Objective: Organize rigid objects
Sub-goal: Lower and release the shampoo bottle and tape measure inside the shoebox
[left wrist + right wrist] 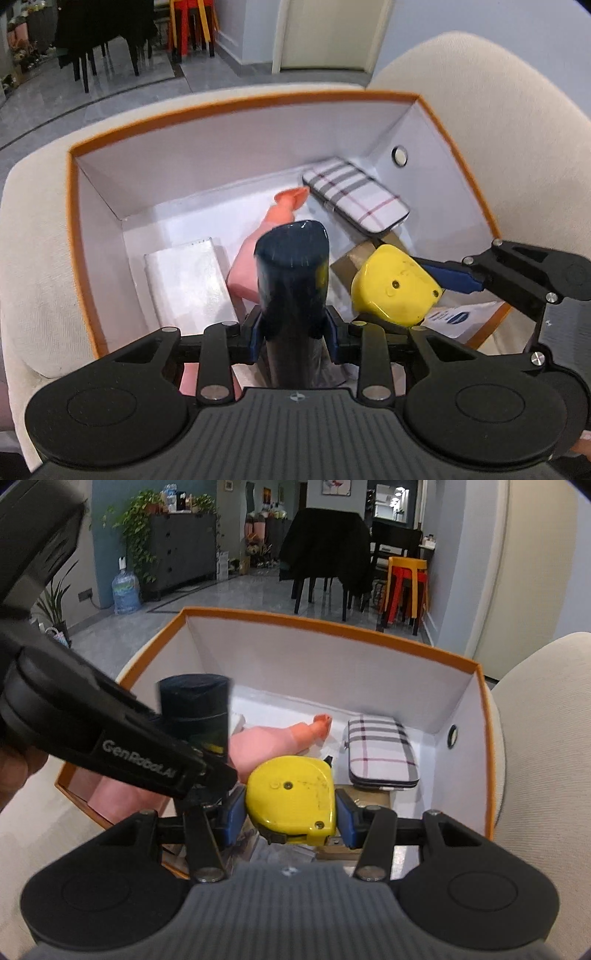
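An orange-rimmed box (240,105) (332,627) with white inner walls sits on a cream sofa. My left gripper (293,334) is shut on a dark cylindrical bottle (291,273) (194,709), held just above the box's floor. My right gripper (291,821) is shut on a yellow tape measure (291,797) (393,284), held inside the box beside the bottle. In the box lie a pink rubber toy (273,218) (280,738), a plaid zip case (356,197) (380,753), a white flat box (188,284) and a brown block (351,260).
The cream sofa (498,147) surrounds the box, with its backrest rising to the right. A white packet with blue print (458,317) lies at the box's near right corner. Dark chairs (325,554) and coloured stools (406,587) stand far off on the grey floor.
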A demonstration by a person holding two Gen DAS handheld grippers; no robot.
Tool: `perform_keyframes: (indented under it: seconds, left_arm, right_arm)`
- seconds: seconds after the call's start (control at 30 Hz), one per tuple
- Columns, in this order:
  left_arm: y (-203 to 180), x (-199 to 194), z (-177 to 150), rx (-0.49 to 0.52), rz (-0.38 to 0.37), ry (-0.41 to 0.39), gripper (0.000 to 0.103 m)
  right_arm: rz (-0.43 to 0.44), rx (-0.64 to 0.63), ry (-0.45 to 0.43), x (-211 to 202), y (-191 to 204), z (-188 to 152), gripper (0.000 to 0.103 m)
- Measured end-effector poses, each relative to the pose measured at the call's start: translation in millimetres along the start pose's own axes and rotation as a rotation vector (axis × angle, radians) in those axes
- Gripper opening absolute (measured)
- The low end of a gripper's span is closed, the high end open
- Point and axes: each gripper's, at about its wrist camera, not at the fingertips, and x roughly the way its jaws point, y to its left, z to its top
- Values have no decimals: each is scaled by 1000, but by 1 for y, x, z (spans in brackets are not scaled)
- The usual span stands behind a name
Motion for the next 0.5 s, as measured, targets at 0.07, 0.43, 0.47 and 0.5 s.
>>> perform_keyframes:
  seconds: [0.07,0.43,0.47,0.5]
  left_arm:
    - [1,8,5,0,3,15,37]
    - [17,34,15,-74,-20,76,37]
    - [18,34,14,-77,-22,73,37]
    - [19,34,14,-77,-26,72,37]
  right_arm:
    - [2,-11,11,5,2,1,50]
    - [21,-46,81,38,5,5,50]
    - [21,-47,89,41,5,6,50]
    - [21,-51,94,43,6,6,50]
